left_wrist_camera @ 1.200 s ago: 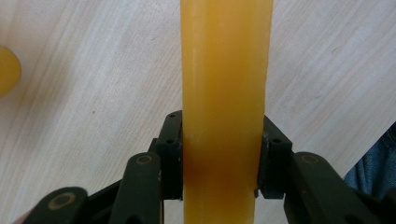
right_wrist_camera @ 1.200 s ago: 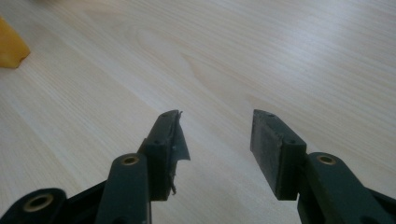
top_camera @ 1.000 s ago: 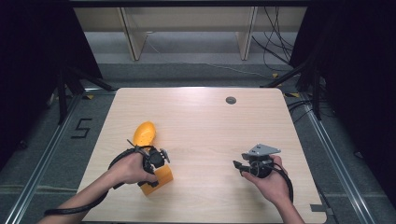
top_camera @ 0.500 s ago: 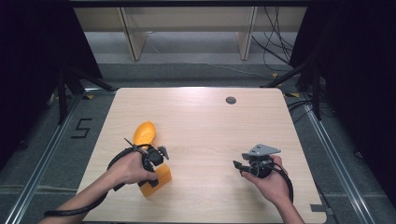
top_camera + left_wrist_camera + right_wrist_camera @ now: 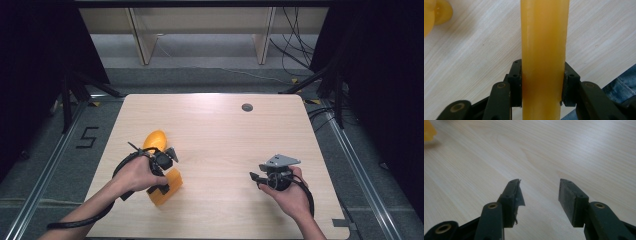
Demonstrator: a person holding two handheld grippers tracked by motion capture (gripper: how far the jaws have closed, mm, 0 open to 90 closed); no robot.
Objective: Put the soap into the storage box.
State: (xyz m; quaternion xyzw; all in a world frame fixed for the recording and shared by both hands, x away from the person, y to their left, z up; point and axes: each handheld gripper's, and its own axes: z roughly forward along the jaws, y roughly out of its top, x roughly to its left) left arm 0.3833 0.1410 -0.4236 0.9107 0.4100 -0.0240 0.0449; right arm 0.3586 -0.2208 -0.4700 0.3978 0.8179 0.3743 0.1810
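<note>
High view: the left gripper (image 5: 167, 172) holds an orange plastic piece (image 5: 165, 190) near the table (image 5: 225, 130) front edge, just beside a rounded orange piece (image 5: 154, 139). Left gripper view: both jaws squeeze the orange plastic piece (image 5: 544, 60). Right gripper view: the right gripper (image 5: 540, 192) gapes wide over bare wood.

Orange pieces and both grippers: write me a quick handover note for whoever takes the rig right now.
Left gripper: shut on the flat orange piece, held near the table's front left.
Right gripper: open, holding nothing, low over bare wood at front right.
Rounded orange piece: lies on the table just beyond the left hand, apart from the held piece.
Done: flat piece grasped.
Left: probably bring the two orange pieces together; the right gripper is free to help.
</note>
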